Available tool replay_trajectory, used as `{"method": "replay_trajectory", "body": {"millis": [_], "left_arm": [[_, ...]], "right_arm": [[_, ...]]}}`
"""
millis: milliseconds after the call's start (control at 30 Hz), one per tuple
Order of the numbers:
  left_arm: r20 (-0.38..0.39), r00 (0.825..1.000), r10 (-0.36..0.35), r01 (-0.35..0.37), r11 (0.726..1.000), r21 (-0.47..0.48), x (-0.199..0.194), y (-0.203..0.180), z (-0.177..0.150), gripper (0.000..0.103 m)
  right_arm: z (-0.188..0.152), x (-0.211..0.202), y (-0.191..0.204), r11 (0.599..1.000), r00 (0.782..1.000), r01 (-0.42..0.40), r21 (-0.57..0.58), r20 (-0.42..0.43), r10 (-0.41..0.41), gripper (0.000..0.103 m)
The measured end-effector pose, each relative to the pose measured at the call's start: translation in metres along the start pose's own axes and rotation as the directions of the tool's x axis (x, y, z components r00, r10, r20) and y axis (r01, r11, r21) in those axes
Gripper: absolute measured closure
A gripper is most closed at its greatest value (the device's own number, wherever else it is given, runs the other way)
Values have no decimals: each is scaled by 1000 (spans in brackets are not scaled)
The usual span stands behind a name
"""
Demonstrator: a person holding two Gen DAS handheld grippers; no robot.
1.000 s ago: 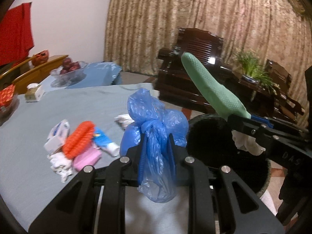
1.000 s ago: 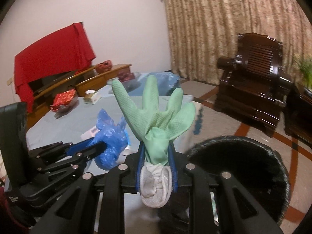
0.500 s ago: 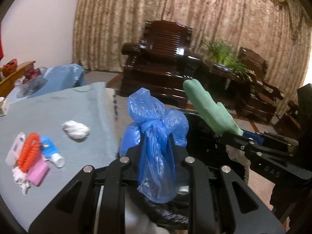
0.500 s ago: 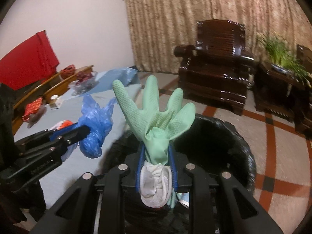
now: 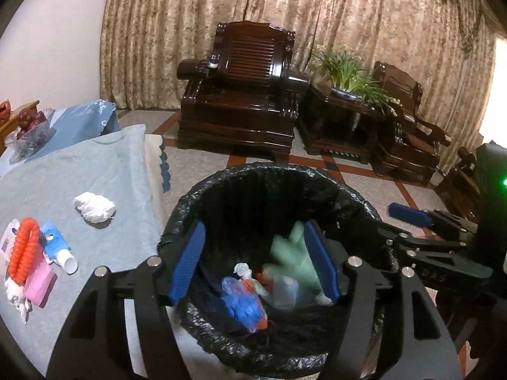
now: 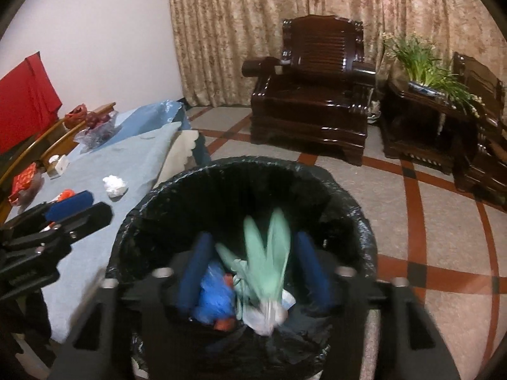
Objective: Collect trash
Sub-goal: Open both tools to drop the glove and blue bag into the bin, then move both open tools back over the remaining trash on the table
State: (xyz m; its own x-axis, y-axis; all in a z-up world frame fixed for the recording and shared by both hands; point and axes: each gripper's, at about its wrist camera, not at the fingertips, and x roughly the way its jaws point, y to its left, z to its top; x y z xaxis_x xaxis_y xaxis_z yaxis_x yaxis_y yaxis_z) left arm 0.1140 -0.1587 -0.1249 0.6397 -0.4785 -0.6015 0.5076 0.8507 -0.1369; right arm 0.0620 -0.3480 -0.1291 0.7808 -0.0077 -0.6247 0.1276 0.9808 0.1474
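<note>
A: Where are the grippers?
B: Both over the black-lined trash bin (image 5: 279, 190). The left gripper (image 5: 253, 261) and right gripper (image 6: 253, 269) have jaws opening, gripping nothing.
A: And the trash?
B: The green rubber glove (image 6: 269, 259), blurred, and blue plastic bag (image 5: 245, 304) are inside the bin. A white tissue wad (image 5: 94, 206) lies on the table beside the bin.

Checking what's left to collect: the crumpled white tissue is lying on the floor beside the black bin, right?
Not quite. The crumpled white tissue is beside the black bin, but it lies on the table's light blue cloth, not on the floor. The left wrist view shows it.
</note>
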Motion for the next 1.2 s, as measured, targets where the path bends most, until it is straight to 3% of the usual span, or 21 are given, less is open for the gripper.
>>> {"method": "replay_trajectory", "body": {"millis": [67, 167, 500, 800, 1200], "left_arm": [[7, 1000, 12, -12, 1000, -4, -5, 7, 1, 30], [24, 999, 42, -41, 999, -15, -15, 20, 0, 23], [66, 982, 174, -167, 981, -95, -60, 71, -8, 16], [73, 944, 321, -305, 937, -173, -100, 121, -27, 16], [43, 892, 450, -425, 867, -260, -136, 180, -53, 16]], "right_arm": [[2, -2, 1, 1000, 1000, 7, 4, 17, -7, 13], [5, -4, 6, 1000, 999, -10, 11, 31, 10, 7], [14, -3, 49, 993, 992, -111, -45, 50, 113, 6], [18, 8, 112, 968, 976, -212, -133, 32, 218, 6], [17, 35, 197, 916, 943, -325, -235, -6, 332, 6]]}}
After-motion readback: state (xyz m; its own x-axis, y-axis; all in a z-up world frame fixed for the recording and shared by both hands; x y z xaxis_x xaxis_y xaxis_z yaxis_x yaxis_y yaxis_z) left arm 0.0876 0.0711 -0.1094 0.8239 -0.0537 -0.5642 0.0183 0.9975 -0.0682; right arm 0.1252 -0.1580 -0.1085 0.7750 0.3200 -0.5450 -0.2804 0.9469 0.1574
